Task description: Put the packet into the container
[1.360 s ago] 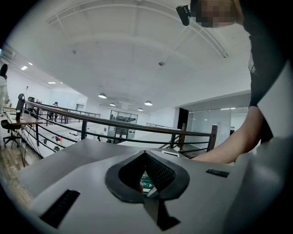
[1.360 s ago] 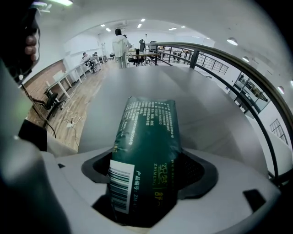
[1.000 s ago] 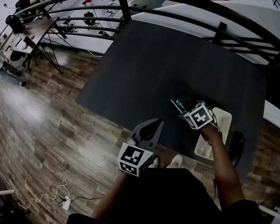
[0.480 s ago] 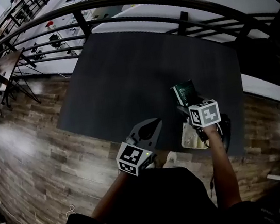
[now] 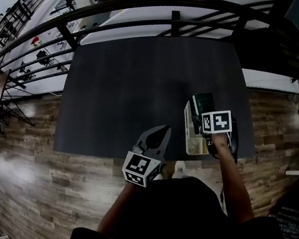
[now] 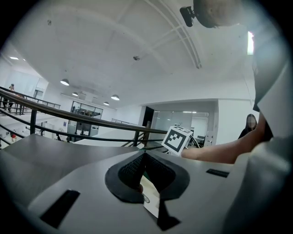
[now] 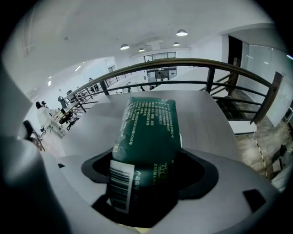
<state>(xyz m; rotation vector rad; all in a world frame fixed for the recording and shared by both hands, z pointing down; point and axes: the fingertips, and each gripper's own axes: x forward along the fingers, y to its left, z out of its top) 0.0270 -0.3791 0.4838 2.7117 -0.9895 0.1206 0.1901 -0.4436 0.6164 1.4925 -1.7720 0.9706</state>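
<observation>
— On the tabletop [image 5: 134,90], head view: what sits by the edges?

— A white container [image 5: 192,144] lies along the near edge, towards the right corner. The right hand-held gripper [image 5: 204,114] is clamped on a green packet [image 5: 203,102], which hangs at the container's far end; whether the two touch cannot be told. The left hand-held gripper [image 5: 165,130] hovers over the near edge, just beside the container's left wall. Open room spreads across the far and left parts of the dark top. A curved railing [image 5: 121,6] runs beyond the far edge, and wooden floor [image 5: 25,179] lies to the left.

— Left gripper view?

— Its jaws meet at the tips and grip nothing. A pale corner shows through the notch beneath them; what it belongs to cannot be told. The right gripper's marker cube [image 6: 177,139] stands to the right, and level tabletop stretches ahead to the railing.

— Right gripper view?

— Both jaws press the packet's sides. The barcode end is nearest the camera and the other end points towards the far edge. Unoccupied tabletop surrounds it, and the railing curves behind.
</observation>
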